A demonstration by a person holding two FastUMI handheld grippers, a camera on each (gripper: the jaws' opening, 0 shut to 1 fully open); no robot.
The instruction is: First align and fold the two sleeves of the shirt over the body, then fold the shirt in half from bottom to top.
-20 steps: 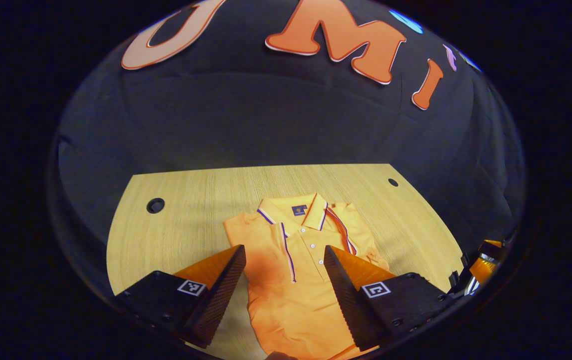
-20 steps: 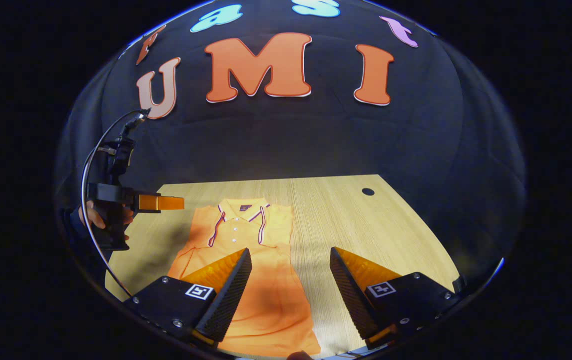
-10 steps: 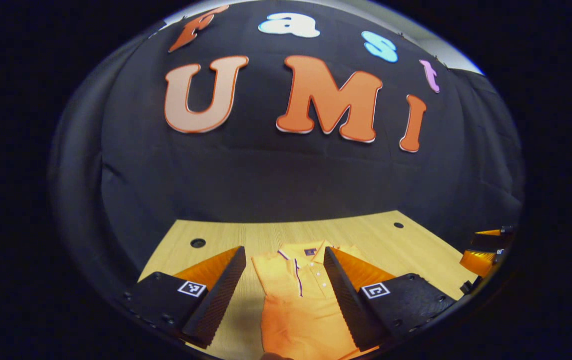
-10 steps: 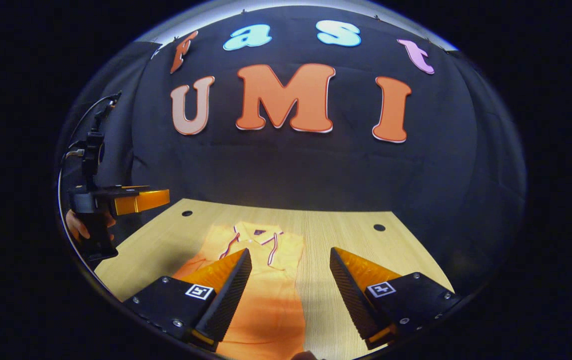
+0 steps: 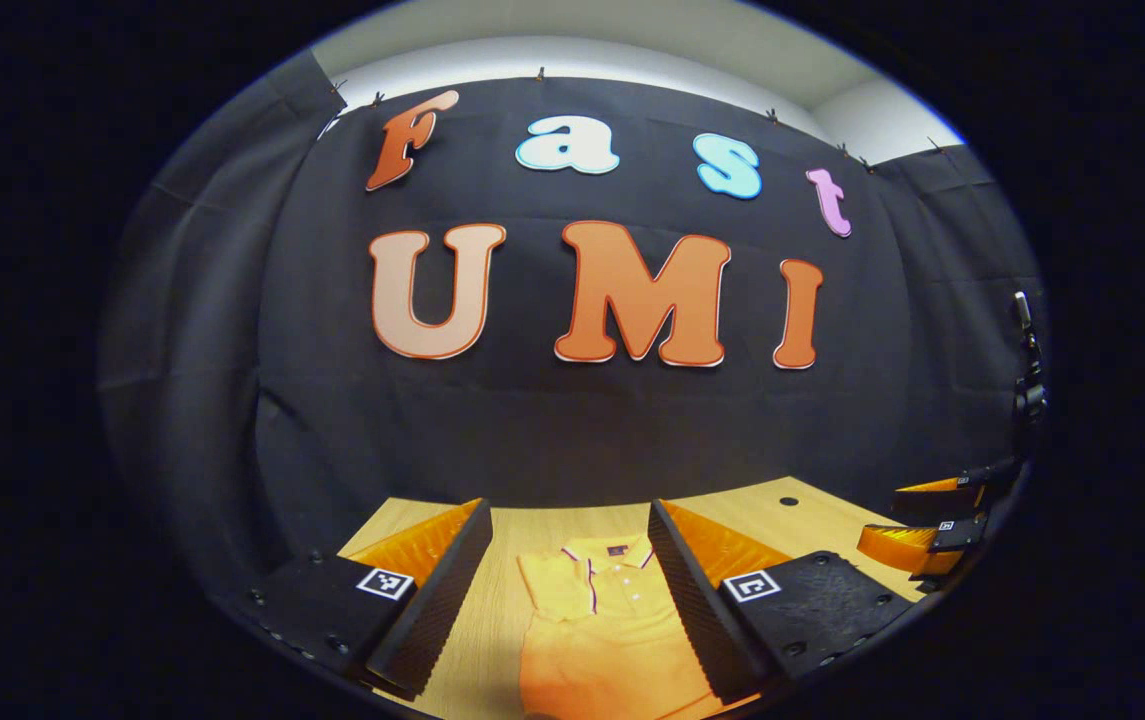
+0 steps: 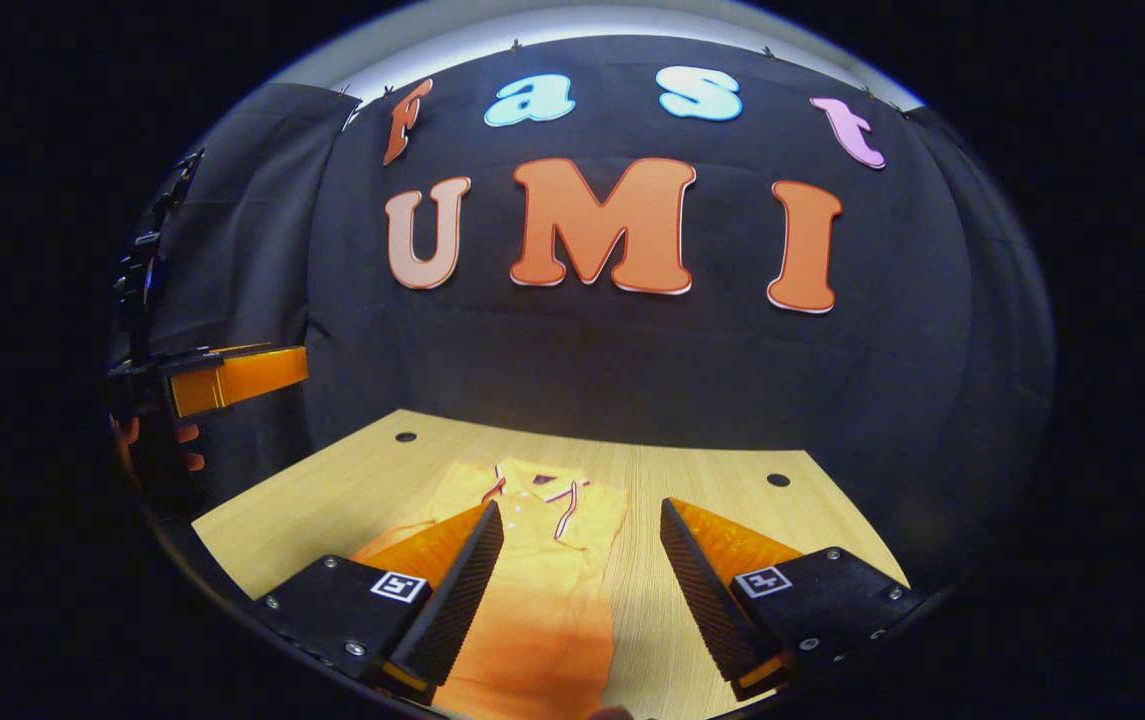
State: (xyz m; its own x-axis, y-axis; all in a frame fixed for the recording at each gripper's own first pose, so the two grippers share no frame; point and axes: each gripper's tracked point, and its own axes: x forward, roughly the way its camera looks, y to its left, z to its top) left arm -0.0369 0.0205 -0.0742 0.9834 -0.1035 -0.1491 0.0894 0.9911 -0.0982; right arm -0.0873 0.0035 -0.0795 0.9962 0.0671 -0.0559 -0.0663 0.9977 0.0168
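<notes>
hovering above shirt [image 5: 600, 620] on table [image 6: 332, 495]: left gripper [image 5: 569, 590], right gripper [image 6: 582, 590], both spread wide, empty.

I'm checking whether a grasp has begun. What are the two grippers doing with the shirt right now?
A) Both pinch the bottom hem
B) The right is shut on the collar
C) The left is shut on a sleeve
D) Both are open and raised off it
D: the left gripper and right gripper both show a wide gap between their fingers, with the shirt lying flat on the table beyond them.
</notes>
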